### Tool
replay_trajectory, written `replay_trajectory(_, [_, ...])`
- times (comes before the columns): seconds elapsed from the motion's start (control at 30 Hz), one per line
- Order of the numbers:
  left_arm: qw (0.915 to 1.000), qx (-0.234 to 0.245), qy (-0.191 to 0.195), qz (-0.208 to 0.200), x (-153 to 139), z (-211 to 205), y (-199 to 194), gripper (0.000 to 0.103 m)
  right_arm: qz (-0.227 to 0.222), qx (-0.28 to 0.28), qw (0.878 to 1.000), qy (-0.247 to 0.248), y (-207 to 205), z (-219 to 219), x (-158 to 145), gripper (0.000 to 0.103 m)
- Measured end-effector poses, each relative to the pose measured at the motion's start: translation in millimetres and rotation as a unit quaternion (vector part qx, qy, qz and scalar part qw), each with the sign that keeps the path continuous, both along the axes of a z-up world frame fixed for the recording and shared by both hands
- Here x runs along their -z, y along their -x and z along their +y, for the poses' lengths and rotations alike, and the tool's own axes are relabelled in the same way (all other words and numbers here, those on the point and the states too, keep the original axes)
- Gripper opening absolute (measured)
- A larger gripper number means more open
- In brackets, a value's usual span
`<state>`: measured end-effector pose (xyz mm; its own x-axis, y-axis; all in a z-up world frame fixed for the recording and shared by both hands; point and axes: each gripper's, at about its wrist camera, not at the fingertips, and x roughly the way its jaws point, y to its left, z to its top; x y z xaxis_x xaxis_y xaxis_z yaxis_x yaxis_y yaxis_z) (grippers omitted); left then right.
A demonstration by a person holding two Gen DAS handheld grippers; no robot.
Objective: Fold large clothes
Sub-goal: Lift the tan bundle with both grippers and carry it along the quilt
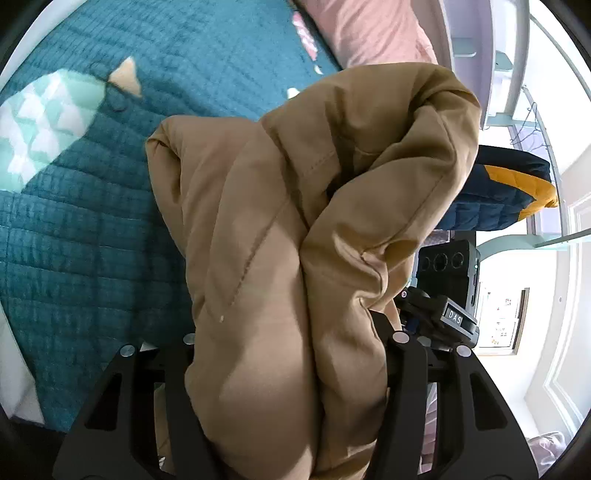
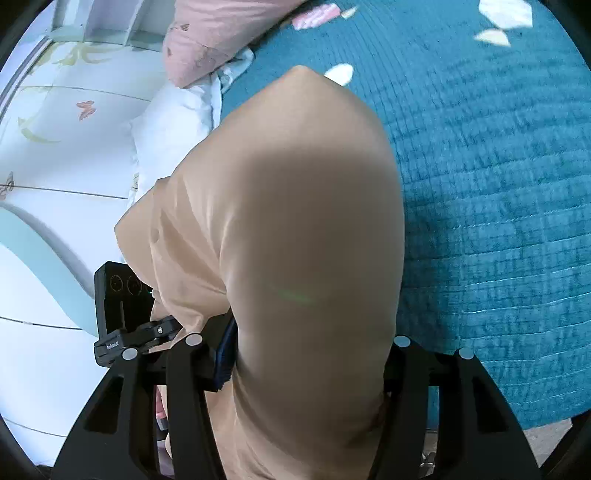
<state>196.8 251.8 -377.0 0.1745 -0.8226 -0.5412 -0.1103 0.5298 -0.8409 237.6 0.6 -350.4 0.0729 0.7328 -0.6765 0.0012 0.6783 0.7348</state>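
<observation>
From the left wrist camera, a big tan garment (image 1: 295, 221) fills the middle. It is soft and bunched up, with seams and folds on it. It hangs in front of the teal bedspread (image 1: 74, 240), not lying flat on it. The left gripper (image 1: 288, 369) has its two black arms on each side of the tan cloth, and the cloth is squeezed between them, so it is holding the garment. The fingertips are hidden under the cloth. Just right of the garment, the other gripper's black camera box (image 1: 450, 266) peeks out. Above the garment is a pink pillow (image 1: 369, 29). Far to the left of it lies a mint and white patterned cloth (image 1: 40, 122). To the right of the garment is a dark blue and yellow quilted thing (image 1: 509, 192).

From the right wrist camera, the tan garment (image 2: 288, 240) is a big smooth lump over the teal bedspread (image 2: 498, 184). The right gripper (image 2: 295, 369) has cloth packed between its two black arms, so it is gripping the garment too. Its tips are covered. Low and left of the garment is a black camera box (image 2: 114, 306). Up and left of it are the pink pillow (image 2: 221, 33) and a white pillow (image 2: 173, 122).
</observation>
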Motion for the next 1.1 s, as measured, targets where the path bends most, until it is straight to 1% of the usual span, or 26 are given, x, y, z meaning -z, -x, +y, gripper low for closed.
replay_trajectory(0.07, [1.0, 0.001, -0.001, -0.005, -4, -9, -7, 0.054, -0.008, 0.001, 1.0, -0.002, -1, -2, -7, 0.052])
replay_trajectory(0.2, [0.9998, 0.007, -0.007, -0.017, -21, -28, -10, 0.054, -0.025, 0.007, 1.0, -0.007, 7, -21, -24, 0.052])
replay_trajectory(0.37, [0.9993, 0.02, -0.014, -0.029, -41, -60, -12, 0.054, -0.046, 0.021, 0.999, -0.007, 19, -55, -43, 0.052])
replay_trajectory(0.5, [0.9985, 0.036, -0.02, -0.036, -55, -97, -19, 0.054, -0.056, 0.039, 0.998, -0.01, 27, -89, -53, 0.052])
replay_trajectory(0.6, [0.9972, 0.054, -0.029, -0.043, -65, -135, -27, 0.054, -0.061, 0.056, 0.997, -0.011, 28, -120, -62, 0.052])
replay_trajectory(0.77, [0.9952, 0.076, -0.034, -0.05, -76, -205, -53, 0.054, -0.076, 0.087, 0.993, -0.01, 29, -183, -76, 0.052])
replay_trajectory(0.87, [0.9928, 0.098, -0.035, -0.059, -82, -254, -70, 0.054, -0.09, 0.111, 0.99, -0.003, 33, -240, -89, 0.052])
replay_trajectory(0.97, [0.9906, 0.115, -0.035, -0.065, -88, -298, -83, 0.054, -0.096, 0.126, 0.987, 0.002, 33, -284, -95, 0.052])
replay_trajectory(1.1, [0.9889, 0.132, -0.027, -0.061, -89, -373, -110, 0.054, -0.109, 0.141, 0.984, 0.028, 22, -349, -106, 0.052])
